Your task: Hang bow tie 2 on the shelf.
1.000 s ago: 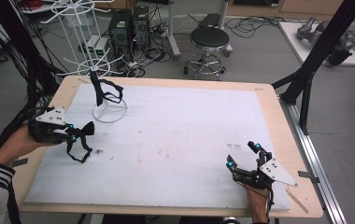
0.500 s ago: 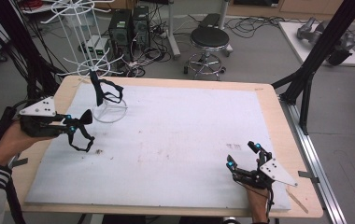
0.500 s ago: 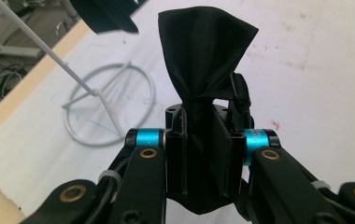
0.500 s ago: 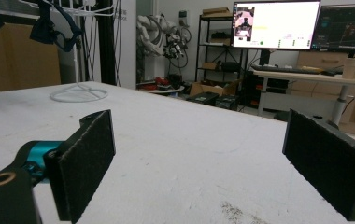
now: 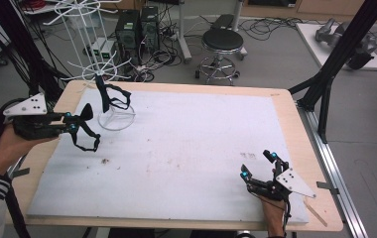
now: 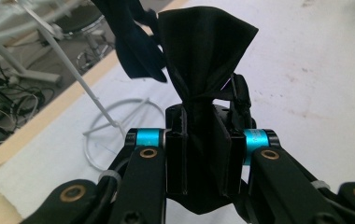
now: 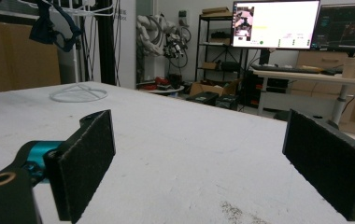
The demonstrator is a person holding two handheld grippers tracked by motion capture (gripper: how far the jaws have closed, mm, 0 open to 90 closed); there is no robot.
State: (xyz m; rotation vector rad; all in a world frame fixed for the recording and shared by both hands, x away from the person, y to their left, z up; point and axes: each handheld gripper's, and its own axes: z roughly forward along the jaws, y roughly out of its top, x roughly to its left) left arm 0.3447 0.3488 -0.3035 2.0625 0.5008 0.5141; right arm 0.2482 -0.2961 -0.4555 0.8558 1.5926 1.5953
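The left tool (image 5: pixel 75 122) is pinching a black bow tie (image 6: pixel 202 70) at its knot, and the strap (image 5: pixel 86 141) is hanging in a loop under it, above the near-left part of the tabletop (image 5: pixel 186 148). The white wire rack (image 5: pixel 113 106) is standing just beyond, at the far left, and it is already carrying another dark tie (image 5: pixel 111 96) on one arm. To do this step well, I think the person should be lifting the tie slowly and keeping the grip on the knot, so the strap loop is opening and can go over a free arm without catching the other tie. The right tool (image 5: pixel 260 165) is resting at the near right with its jaws wide and holding nothing. White padding is covering the tabletop; a stool (image 5: pixel 221 39), computers and cables are standing behind.
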